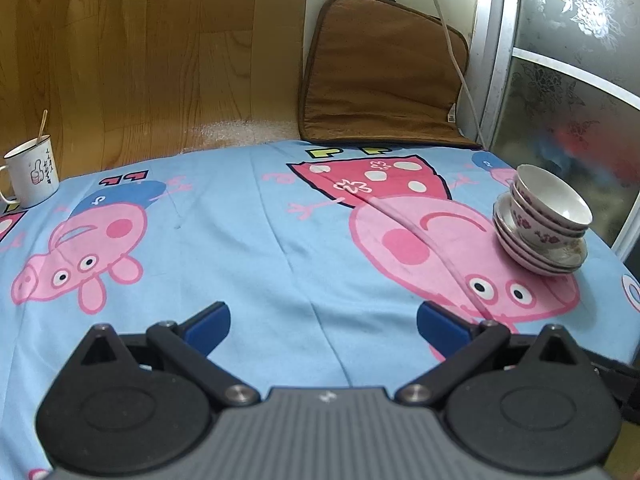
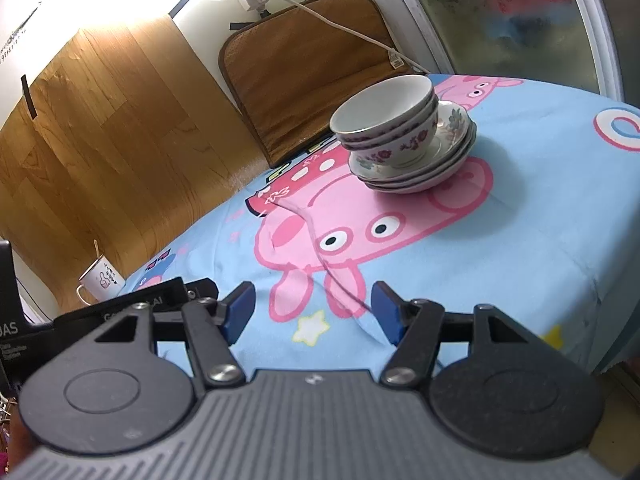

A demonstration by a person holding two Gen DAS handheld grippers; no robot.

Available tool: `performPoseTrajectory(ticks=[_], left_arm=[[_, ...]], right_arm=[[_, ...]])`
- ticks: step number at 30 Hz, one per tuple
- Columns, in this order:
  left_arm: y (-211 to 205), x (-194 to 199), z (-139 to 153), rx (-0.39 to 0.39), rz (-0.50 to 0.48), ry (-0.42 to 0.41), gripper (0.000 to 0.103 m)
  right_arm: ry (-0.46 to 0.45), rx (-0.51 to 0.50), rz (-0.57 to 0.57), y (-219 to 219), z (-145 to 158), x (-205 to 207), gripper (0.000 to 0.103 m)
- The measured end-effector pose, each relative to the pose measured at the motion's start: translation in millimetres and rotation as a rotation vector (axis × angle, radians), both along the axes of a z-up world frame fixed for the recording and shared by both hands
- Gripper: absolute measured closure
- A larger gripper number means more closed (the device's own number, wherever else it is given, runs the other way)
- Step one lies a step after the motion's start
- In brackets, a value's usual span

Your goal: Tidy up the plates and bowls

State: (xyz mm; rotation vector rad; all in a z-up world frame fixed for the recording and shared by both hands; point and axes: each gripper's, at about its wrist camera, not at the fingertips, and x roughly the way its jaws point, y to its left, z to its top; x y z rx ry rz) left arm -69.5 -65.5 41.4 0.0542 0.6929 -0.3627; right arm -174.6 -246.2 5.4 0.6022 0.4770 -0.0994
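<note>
Nested floral bowls (image 1: 550,208) sit on a stack of plates (image 1: 540,256) at the right of the table in the left wrist view. They also show in the right wrist view, the bowls (image 2: 386,120) on the plates (image 2: 424,168), ahead and slightly right. My left gripper (image 1: 322,326) is open and empty, low over the blue cartoon cloth, well left of the stack. My right gripper (image 2: 314,312) is open and empty, above the cloth, short of the stack.
A white mug (image 1: 32,176) with a stick in it stands at the far left edge; it also shows in the right wrist view (image 2: 102,280). A brown cushion (image 1: 380,72) leans at the back with a white cable (image 1: 452,52) over it. A glass door (image 1: 572,80) is at right.
</note>
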Motion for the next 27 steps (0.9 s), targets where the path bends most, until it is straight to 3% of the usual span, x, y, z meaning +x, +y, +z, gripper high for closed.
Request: performPoseTrajectory(ticks=[27], left_arm=[[-11, -1, -9, 0.102, -0.038, -0.007, 0.000]], right_arm=[[0.001, 0.017, -0.019, -6, -5, 1, 0.037]])
